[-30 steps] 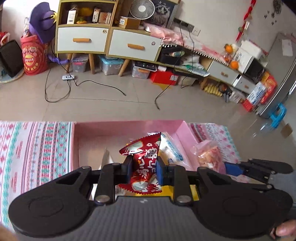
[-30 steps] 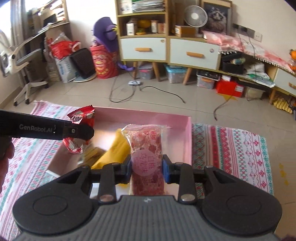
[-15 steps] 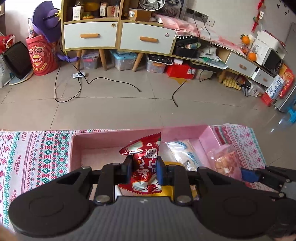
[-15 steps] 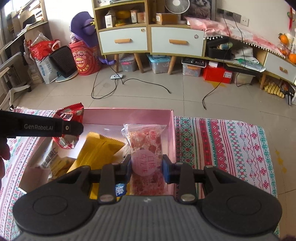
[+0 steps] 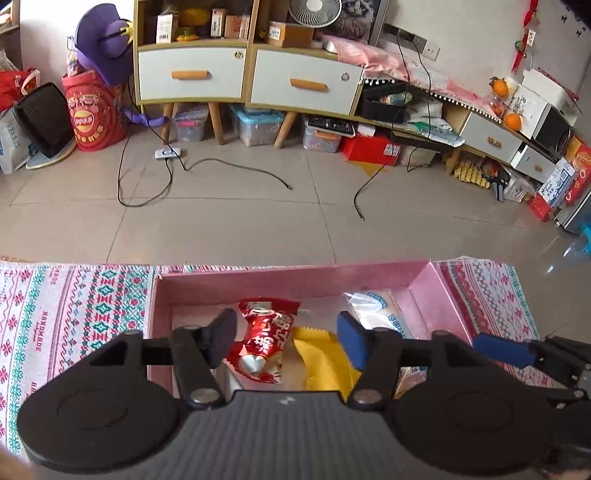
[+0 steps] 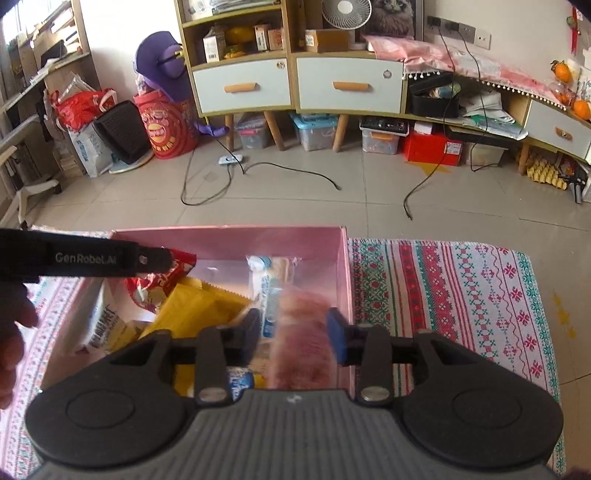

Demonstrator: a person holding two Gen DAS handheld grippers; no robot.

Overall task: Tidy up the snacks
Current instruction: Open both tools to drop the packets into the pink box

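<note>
- Pink cardboard box (image 5: pixel 424 275), open-topped and shallow, sits on a surface covered by a woven cloth patterned in red, teal and white (image 6: pixel 461 288).
- Inside the box lie several snack packets: a red foil packet with white lettering (image 5: pixel 264 338), a flat yellow packet with a zigzag edge (image 5: pixel 321 363), and a clear packet with blue print (image 5: pixel 380 312) near the far right corner.
- The left gripper (image 5: pixel 286 338) hangs over the box with its jaws opening; the red foil packet sits between them, and neither pad presses on it.
- The right gripper (image 6: pixel 291 332) is just above the box's right side, jaws opening; a pink speckled packet (image 6: pixel 303 347), blurred, lies between them, loose from the pads.
- In the right wrist view the left gripper's black arm reaches in from the left, with a hand (image 6: pixel 11 350) at the picture's edge.
- Beyond the surface is a pale tiled floor (image 5: pixel 240 214) with black cables (image 5: pixel 147 184) trailing across it.
- Against the far wall stands a wooden cabinet with white drawers and orange handles (image 5: pixel 303 83); a small white fan (image 5: pixel 314 9) and boxes sit on top.
- Clear plastic storage bins (image 5: pixel 258 125) are tucked under the cabinet.
- A red round drum (image 5: pixel 96 118) stands at the left with a purple plush toy (image 5: pixel 105 40) above it.
- Oranges (image 5: pixel 513 120) rest on a low side unit at the right.
</note>
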